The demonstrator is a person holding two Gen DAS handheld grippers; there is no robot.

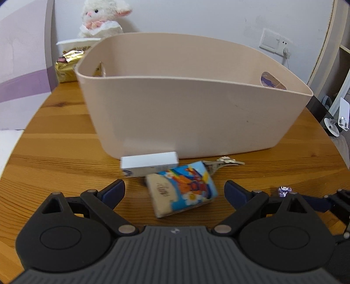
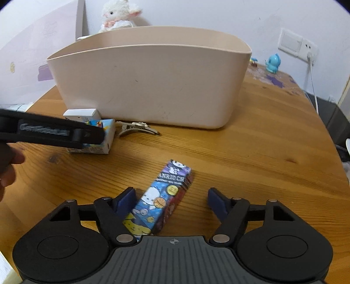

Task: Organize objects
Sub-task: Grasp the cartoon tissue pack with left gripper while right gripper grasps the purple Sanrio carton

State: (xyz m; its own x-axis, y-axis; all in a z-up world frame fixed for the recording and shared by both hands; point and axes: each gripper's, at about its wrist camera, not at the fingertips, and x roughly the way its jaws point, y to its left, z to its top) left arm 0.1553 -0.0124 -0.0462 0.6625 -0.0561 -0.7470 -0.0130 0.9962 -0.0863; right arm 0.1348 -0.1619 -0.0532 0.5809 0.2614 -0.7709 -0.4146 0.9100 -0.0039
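A beige plastic basket stands on the wooden table; it also shows in the right wrist view. My left gripper is open, its fingers either side of a colourful cartoon carton lying in front of the basket. A white box and a metal hair clip lie against the basket's base. My right gripper is open around a blue and purple Sanrio box lying on the table. The left gripper's finger shows in the right wrist view.
A plush lamb and a gold packet sit behind the basket at the left. A blue toy figure stands at the table's far right. A wall socket with a cable is behind it.
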